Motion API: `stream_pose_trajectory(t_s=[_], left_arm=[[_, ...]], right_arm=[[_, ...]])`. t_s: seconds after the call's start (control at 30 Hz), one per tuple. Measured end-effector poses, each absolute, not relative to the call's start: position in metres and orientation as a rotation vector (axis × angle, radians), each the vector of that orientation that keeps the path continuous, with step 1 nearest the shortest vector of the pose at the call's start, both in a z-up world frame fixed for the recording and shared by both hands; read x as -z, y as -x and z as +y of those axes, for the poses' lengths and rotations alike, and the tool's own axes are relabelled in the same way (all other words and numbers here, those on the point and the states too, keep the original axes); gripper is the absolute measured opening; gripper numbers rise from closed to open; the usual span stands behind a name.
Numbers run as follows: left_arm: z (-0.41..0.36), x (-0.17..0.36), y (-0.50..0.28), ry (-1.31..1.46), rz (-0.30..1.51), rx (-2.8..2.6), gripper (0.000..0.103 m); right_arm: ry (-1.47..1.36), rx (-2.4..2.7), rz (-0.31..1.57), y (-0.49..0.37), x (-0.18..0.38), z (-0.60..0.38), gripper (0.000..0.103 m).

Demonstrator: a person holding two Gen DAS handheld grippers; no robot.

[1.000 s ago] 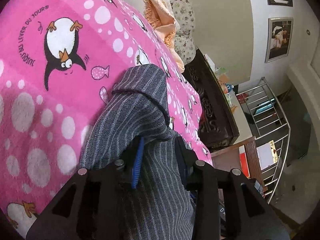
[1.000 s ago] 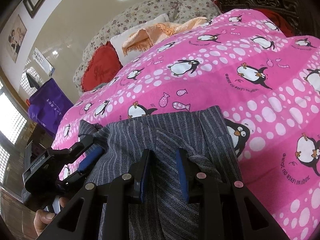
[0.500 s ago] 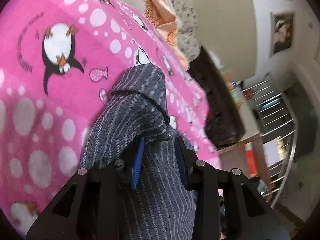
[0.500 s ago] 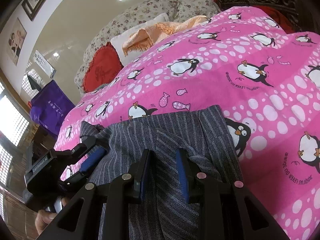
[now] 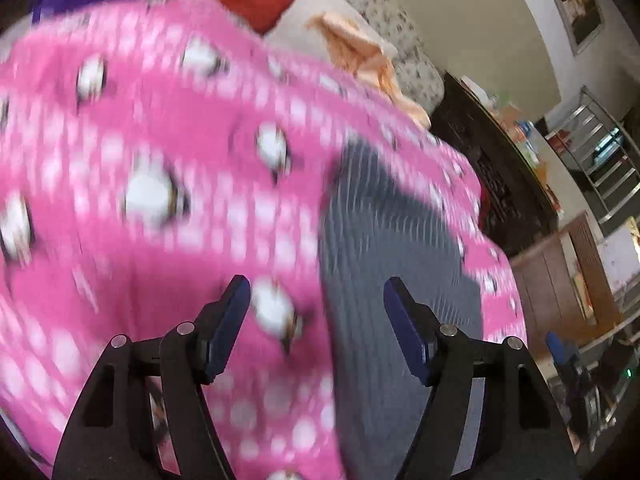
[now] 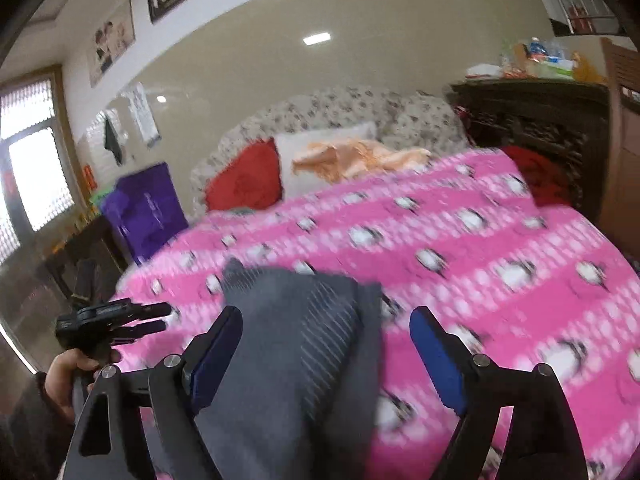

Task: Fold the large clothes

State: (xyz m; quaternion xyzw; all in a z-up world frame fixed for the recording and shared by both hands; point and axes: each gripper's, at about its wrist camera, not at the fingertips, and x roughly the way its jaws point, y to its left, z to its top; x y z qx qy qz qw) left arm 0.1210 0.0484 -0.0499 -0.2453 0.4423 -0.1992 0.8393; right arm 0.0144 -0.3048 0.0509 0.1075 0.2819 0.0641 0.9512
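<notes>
Both grippers, left gripper (image 5: 316, 322) and right gripper (image 6: 326, 344), stood open and empty as I watched, the grey striped garment (image 6: 292, 344) lying on the pink bed cover (image 6: 480, 264) ahead, running lengthwise away, nearer my right.

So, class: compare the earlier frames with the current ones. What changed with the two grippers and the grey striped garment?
Both let go: the left gripper and right gripper, earlier shut on the grey striped garment, now stand open and pulled back. The garment remains on the pink penguin blanket; the red cushion is unchanged.
</notes>
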Motion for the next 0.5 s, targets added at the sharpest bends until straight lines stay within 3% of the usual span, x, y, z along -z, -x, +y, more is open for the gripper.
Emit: stream_pose_trajectory(t_s=[0.1,0.17,0.23,0.33,0.4,0.5], left_arm=[[0.026,0.076,-0.098,0.51,0.967,0.5,0.069],[0.004,0.069,-0.086,0.399,0.906,0.52,0.077],[-0.019,0.07,-0.082,0.358,0.95,0.619,0.077],[-0.036,0.073,-0.077,0.306,0.96,0.648,0.087],[-0.034,0.075,-0.08,0.331,0.969,0.659,0.087],[-0.03,0.076,-0.085,0.387,0.979,0.684,0.087]], right_arm=[[-0.211,-0.153,0.663,-0.005,-0.021,-0.309,0.084],[-0.269,-0.2,0.719,-0.011,-0.004,-0.314,0.084],[-0.397,-0.258,0.824,-0.025,0.023,-0.322,0.084],[-0.52,-0.301,0.902,-0.043,0.053,-0.329,0.084],[-0.646,-0.397,0.975,-0.061,0.078,-0.331,0.089],[-0.634,-0.477,0.941,-0.073,0.075,-0.326,0.09]])
